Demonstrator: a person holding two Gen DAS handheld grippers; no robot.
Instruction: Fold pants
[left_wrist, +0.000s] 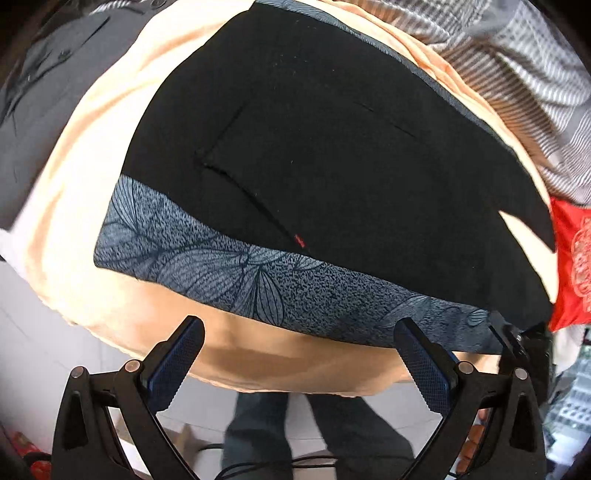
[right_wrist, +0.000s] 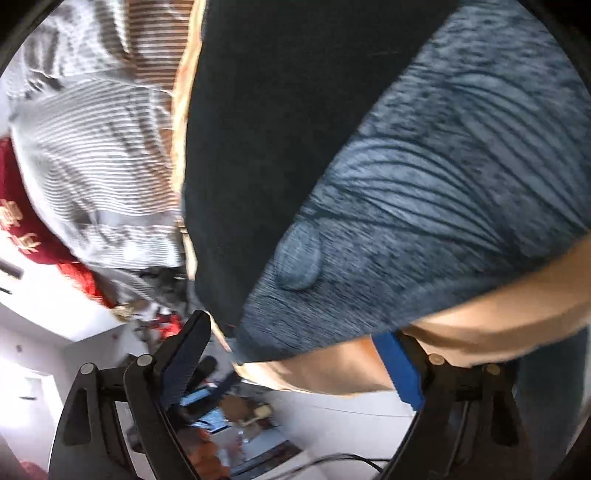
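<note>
Black pants (left_wrist: 332, 166) with a blue-grey leaf-patterned waistband (left_wrist: 229, 269) lie spread on a peach sheet (left_wrist: 81, 206). My left gripper (left_wrist: 299, 332) is open, its jaws wide apart, just short of the waistband's near edge. My right gripper (right_wrist: 299, 332) is open at the waistband's corner (right_wrist: 424, 229), with the cloth between its fingers and not pinched. The right gripper also shows at the right edge of the left wrist view (left_wrist: 513, 339). The black cloth (right_wrist: 266, 140) runs away to the top.
A grey striped garment (left_wrist: 524, 85) lies beyond the pants, also in the right wrist view (right_wrist: 96, 155). Red cloth (left_wrist: 572, 266) lies at the right. A dark grey garment (left_wrist: 55, 70) lies at far left. The person's legs (left_wrist: 321, 432) stand below the sheet's edge.
</note>
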